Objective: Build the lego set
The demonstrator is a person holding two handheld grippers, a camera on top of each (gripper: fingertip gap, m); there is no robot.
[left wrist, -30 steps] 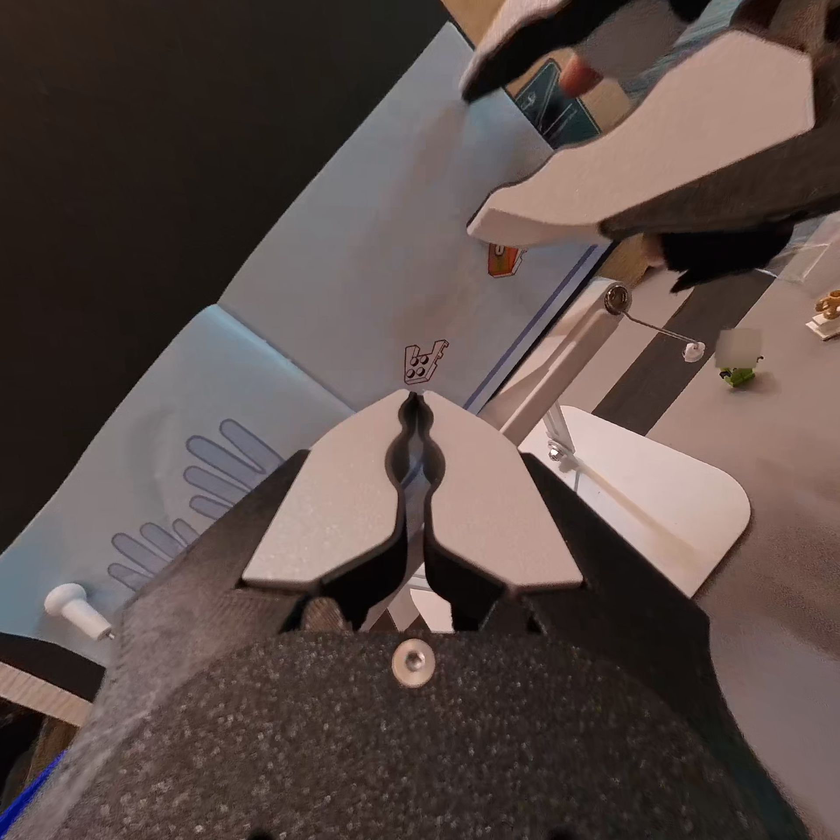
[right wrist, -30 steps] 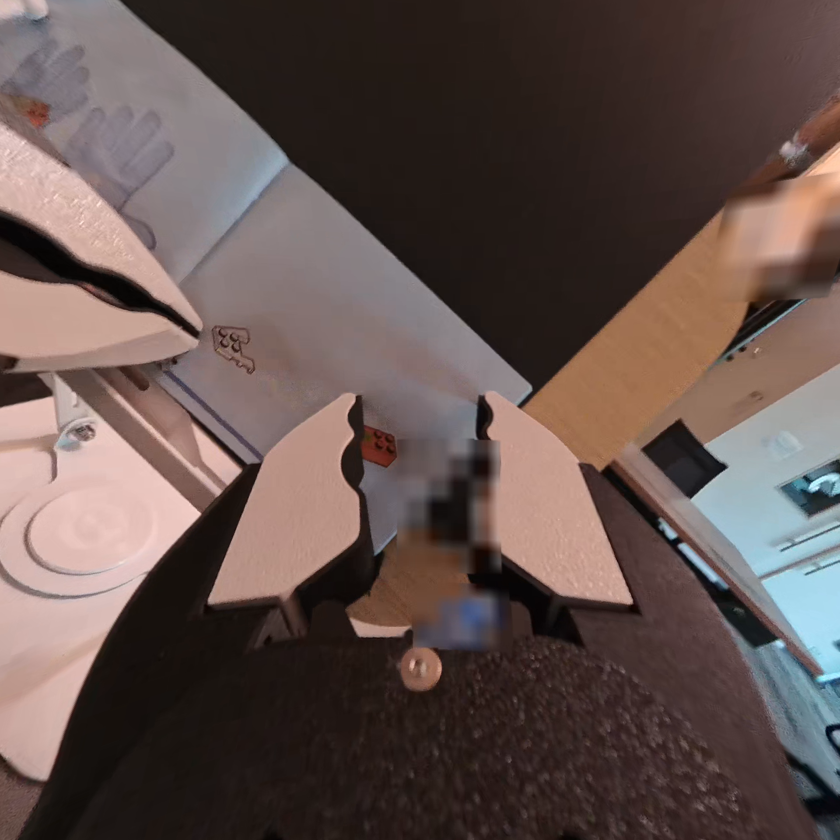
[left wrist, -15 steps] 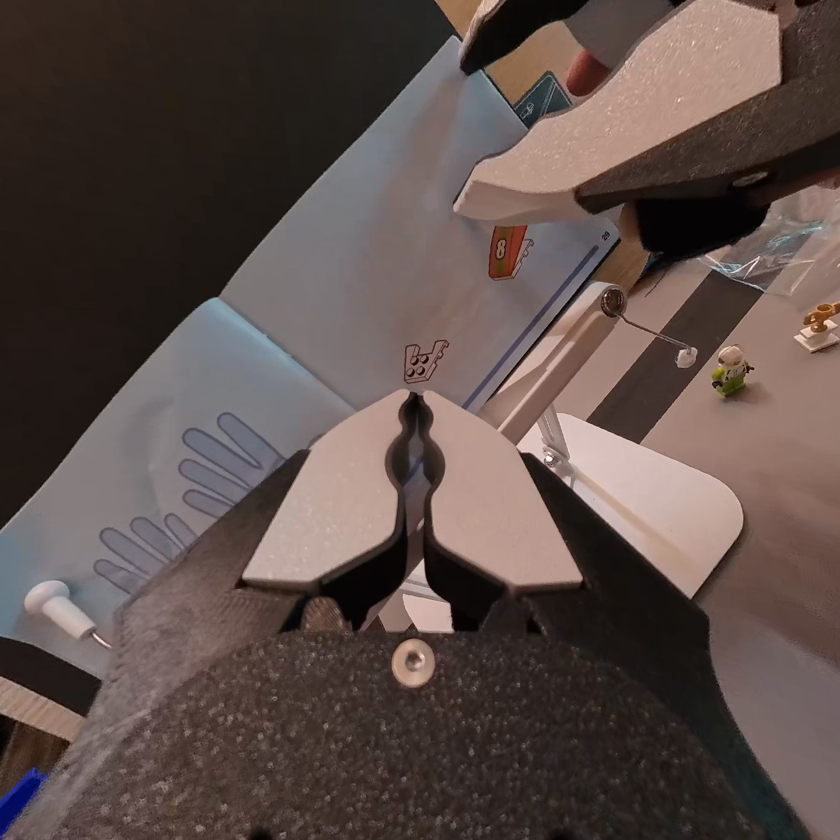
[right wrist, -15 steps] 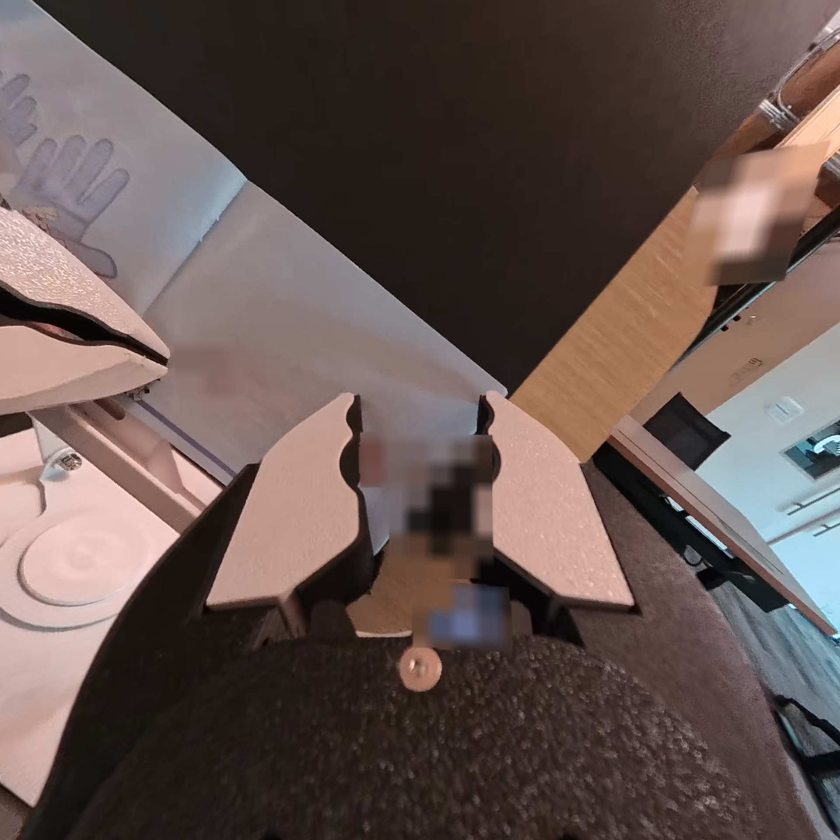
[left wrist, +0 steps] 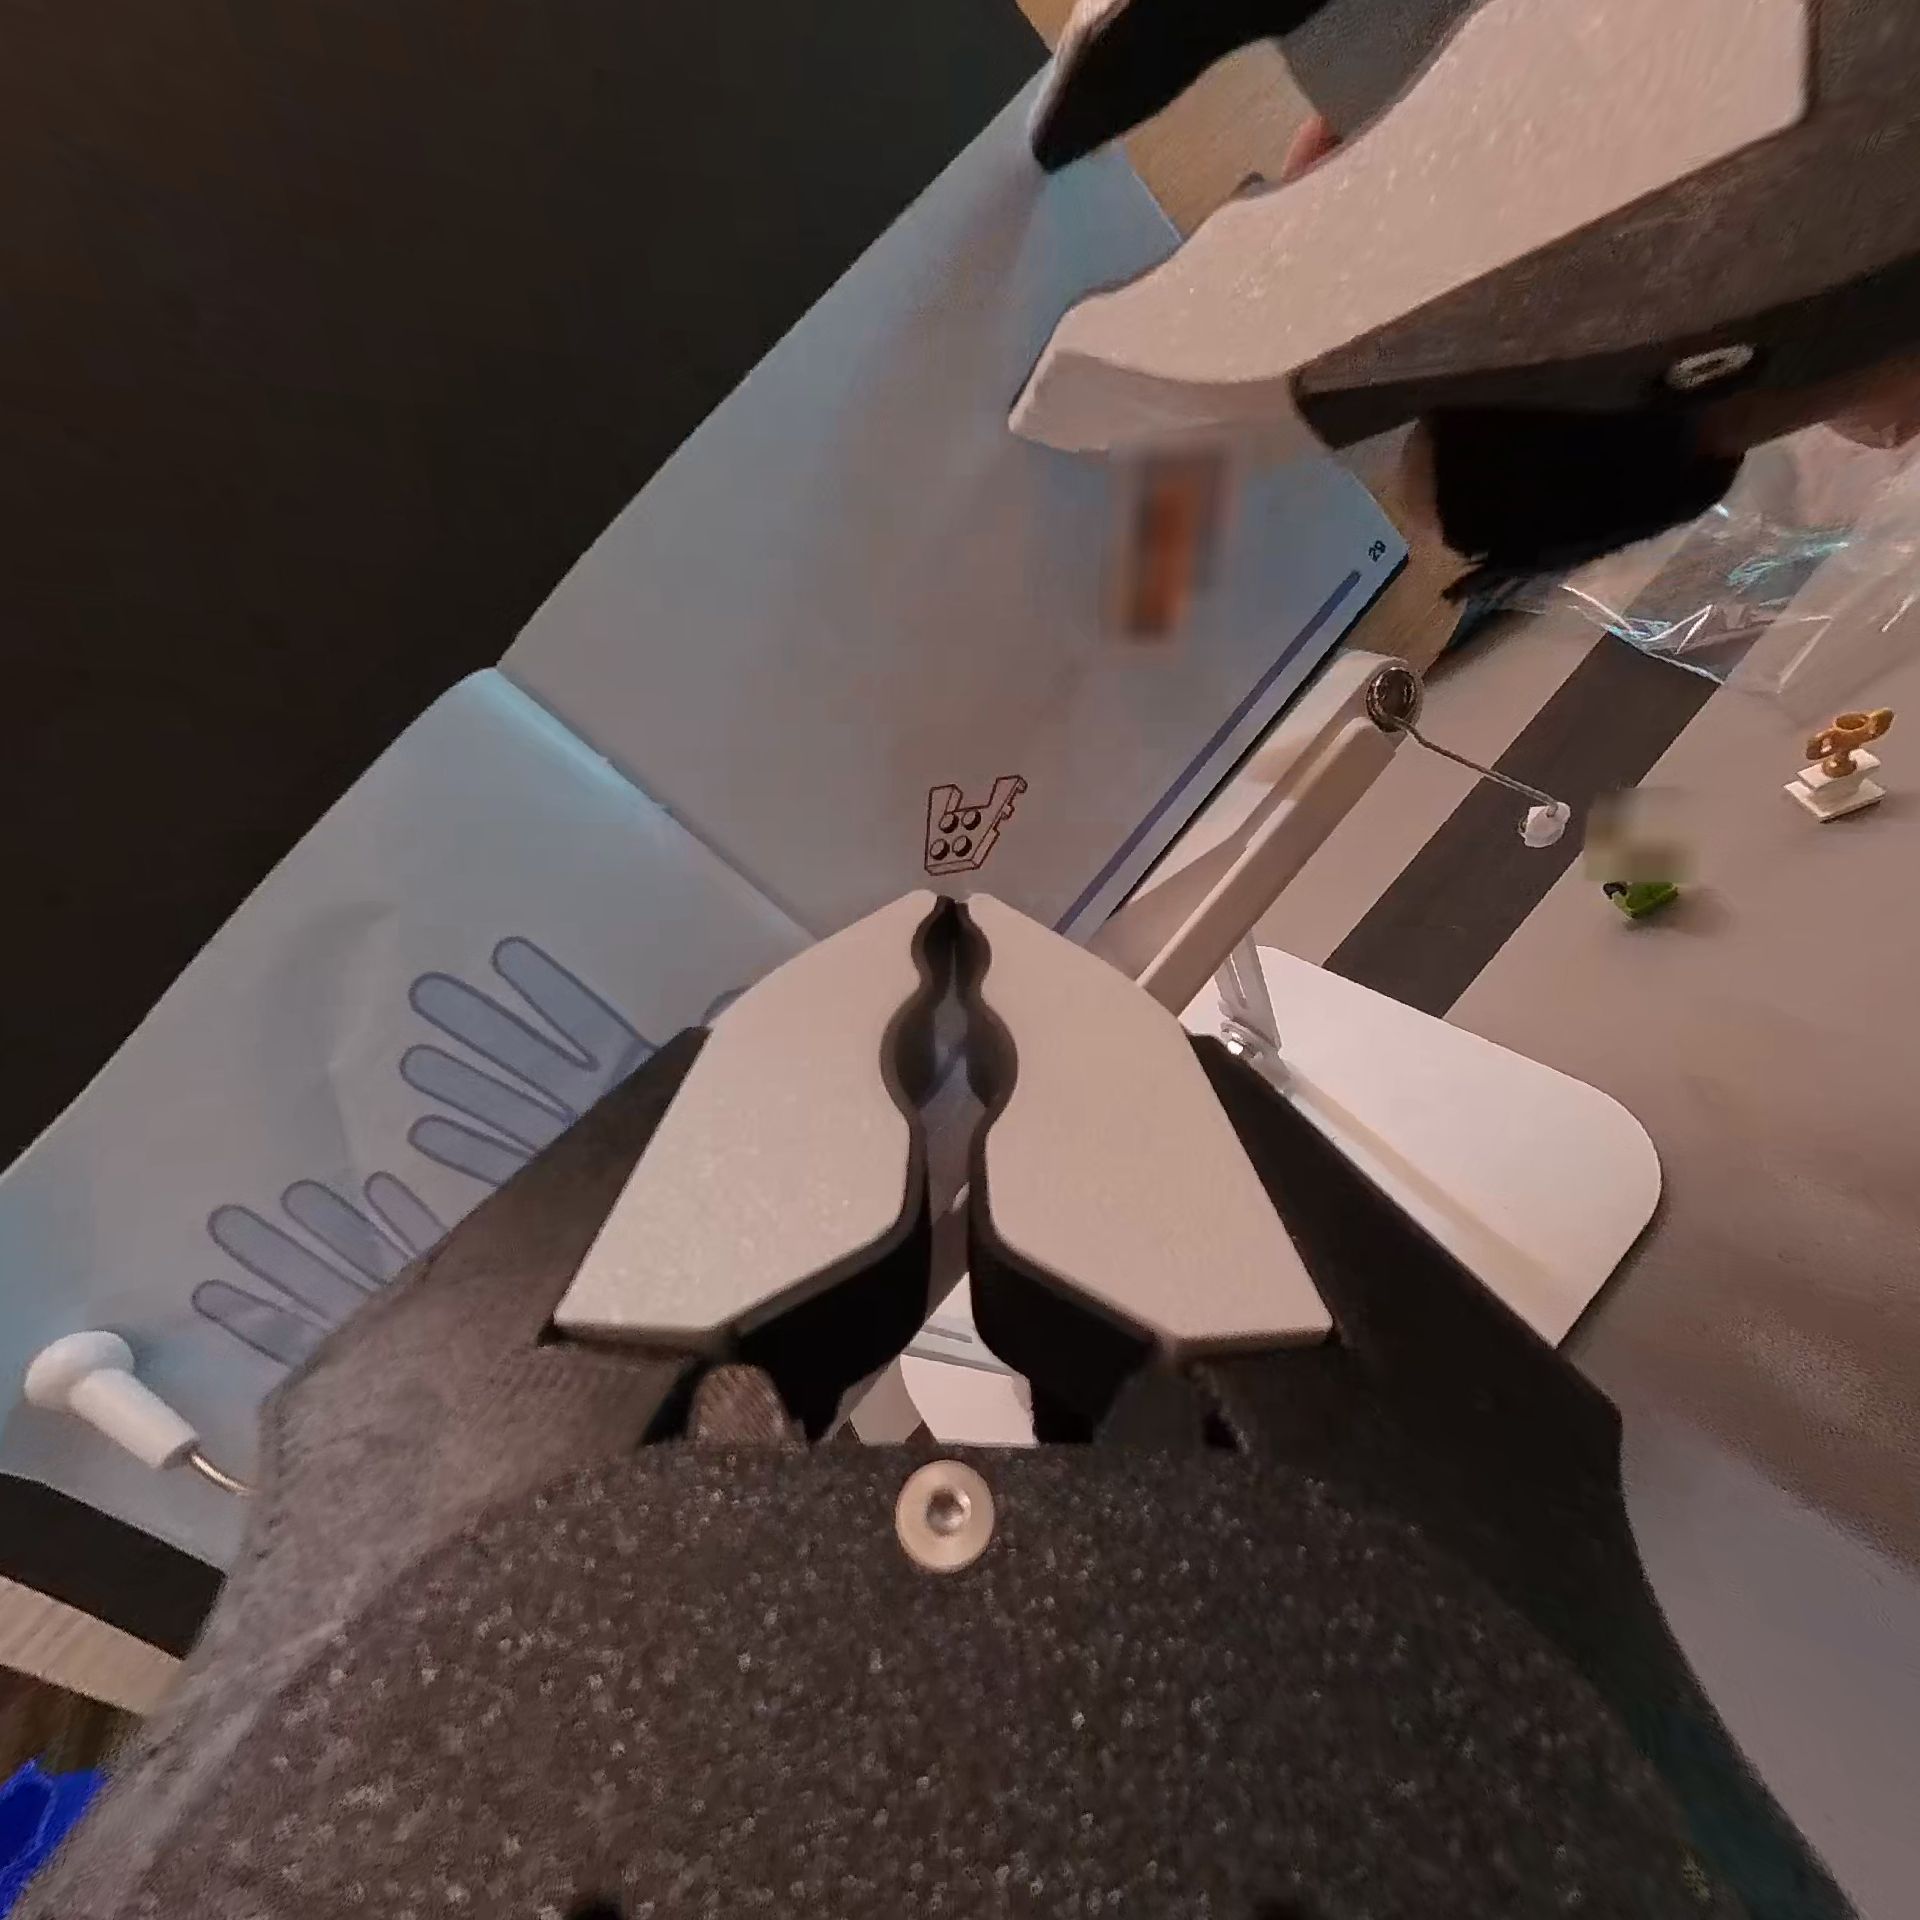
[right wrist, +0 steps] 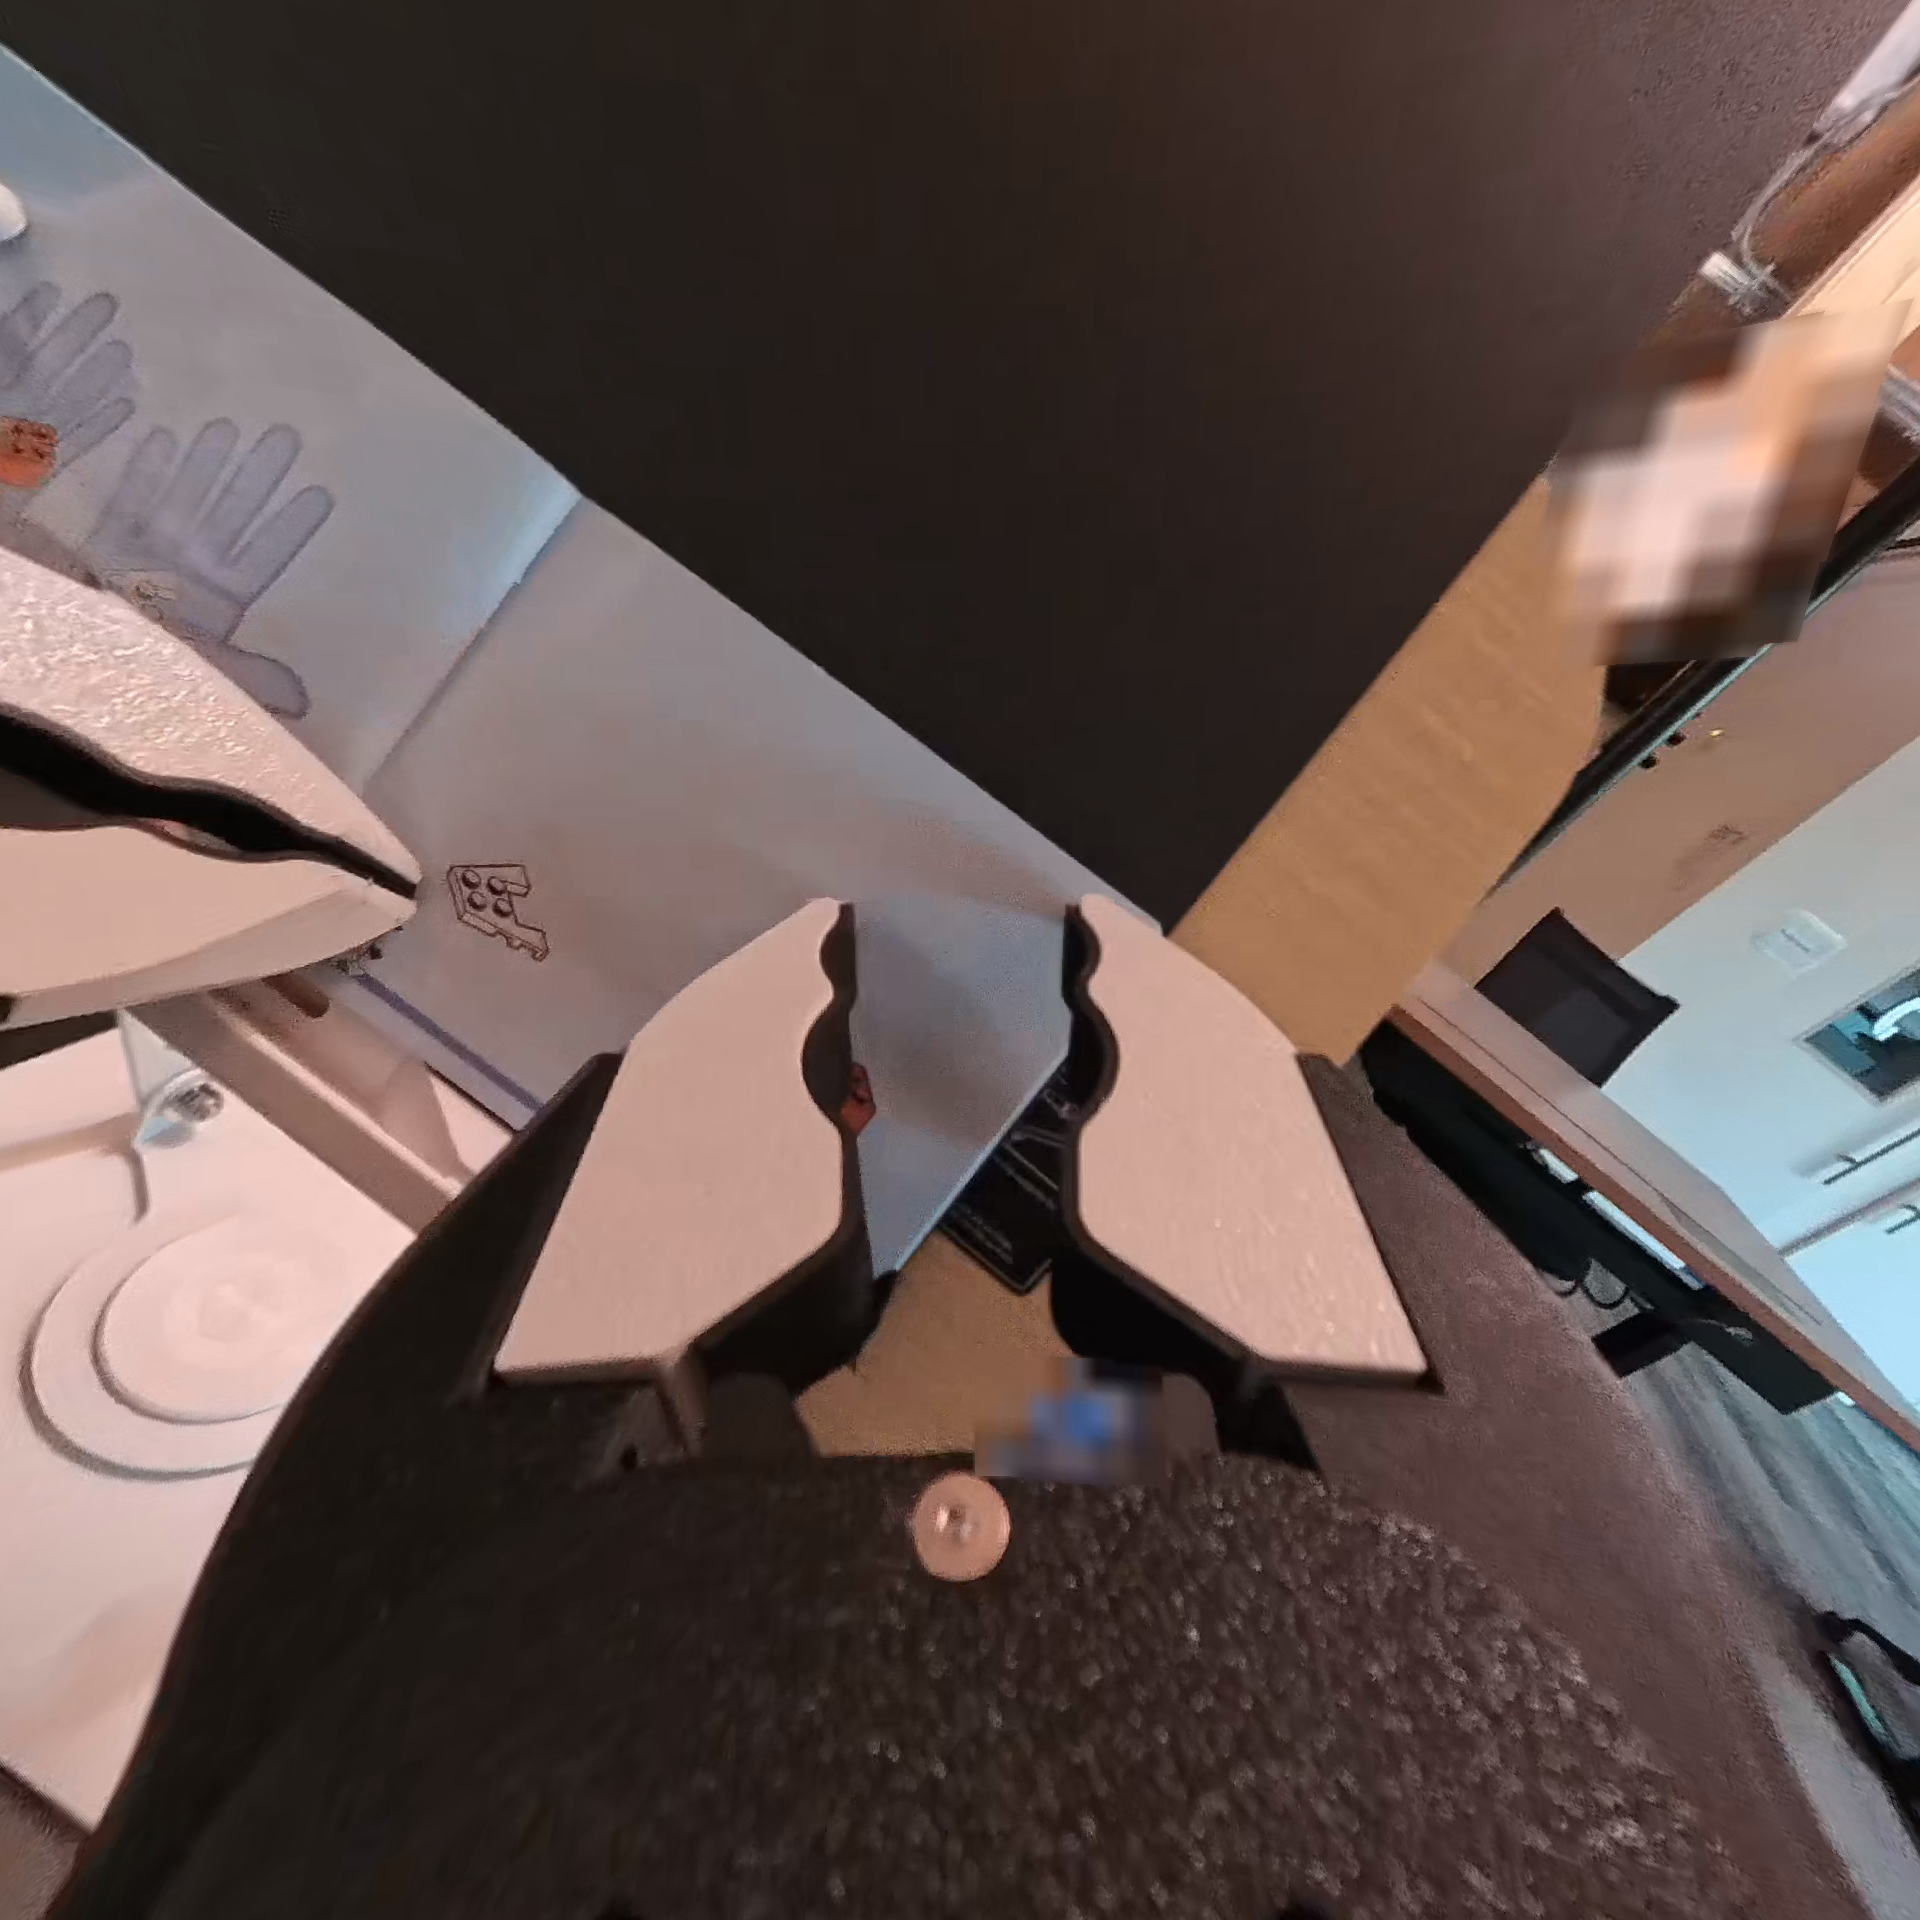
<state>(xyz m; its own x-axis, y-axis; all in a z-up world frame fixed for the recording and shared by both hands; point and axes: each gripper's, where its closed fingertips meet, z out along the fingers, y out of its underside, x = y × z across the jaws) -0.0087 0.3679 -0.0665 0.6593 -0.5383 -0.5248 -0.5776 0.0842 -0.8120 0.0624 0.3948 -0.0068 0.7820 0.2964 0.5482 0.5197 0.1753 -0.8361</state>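
The light blue instruction booklet (left wrist: pixel 831 582) stands open on a white stand (left wrist: pixel 1455 1143). My left gripper (left wrist: pixel 948 906) is shut with nothing visible between its tips, which sit close to the right page just below a printed brick outline. My right gripper (right wrist: pixel 961 925) is open, and the lower right corner of the booklet (right wrist: pixel 665 790) shows between its fingers. In the left wrist view one finger (left wrist: pixel 1299 291) of the right gripper hangs at the top right. In the right wrist view the left gripper (right wrist: pixel 410 883) points at the page from the left.
A green minifigure (left wrist: pixel 1642 894) and a gold trophy piece on a white brick (left wrist: pixel 1844 743) stand on the grey table to the right. A clear plastic bag (left wrist: pixel 1787 582) lies behind them. A white peg (left wrist: pixel 88 1387) and a wire clip (left wrist: pixel 1465 764) hold the pages.
The right gripper has risen and come nearer in the left wrist view. The page corner now shows between its fingers. The left gripper stays shut in the same place.
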